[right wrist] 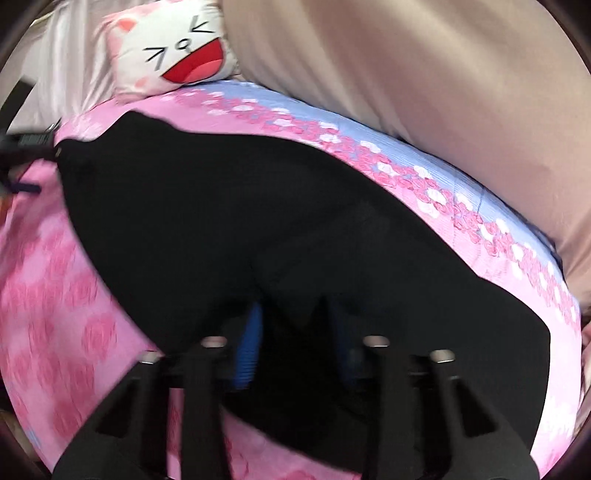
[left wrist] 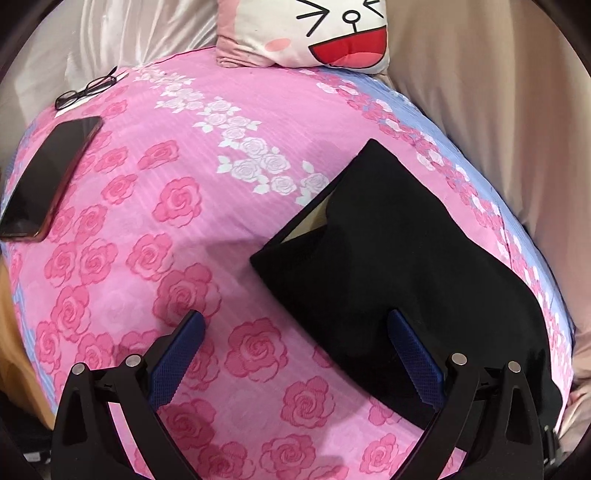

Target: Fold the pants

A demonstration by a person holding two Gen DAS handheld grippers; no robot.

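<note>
Your left wrist view looks across a bed covered by a pink rose-print sheet [left wrist: 155, 229]. At the far left edge a dark phone [left wrist: 48, 177] lies flat on the sheet, and just beyond it a pair of black-rimmed glasses [left wrist: 86, 88] rests on a small white paper. Further right, at the head of the bed, sits a white and pink cartoon-face pillow [left wrist: 306, 33] with a wide red mouth. Right of centre lie the black pants [left wrist: 399, 251], a flat folded slab running diagonally from the middle of the bed toward your lower right. Its near-left corner is lifted slightly, showing a light lining underneath. Your left gripper [left wrist: 295, 354] has its blue-padded fingers spread wide apart and holding nothing. The left finger hangs over bare sheet; the right finger is over the edge of the pants. Beige fabric [left wrist: 498, 110] bunches along the bed's right side.

Your right wrist view is blurred. The pants [right wrist: 258, 221] fill the middle, with pink sheet to their left and a blue-bordered strip to their right. Your right gripper [right wrist: 295, 332] sits low on the black cloth, fingers drawn fairly close, with dark fabric bunched between them. Through the blur you cannot tell whether it is actually clamped. The pillow [right wrist: 173, 48] shows at the upper left.
</note>
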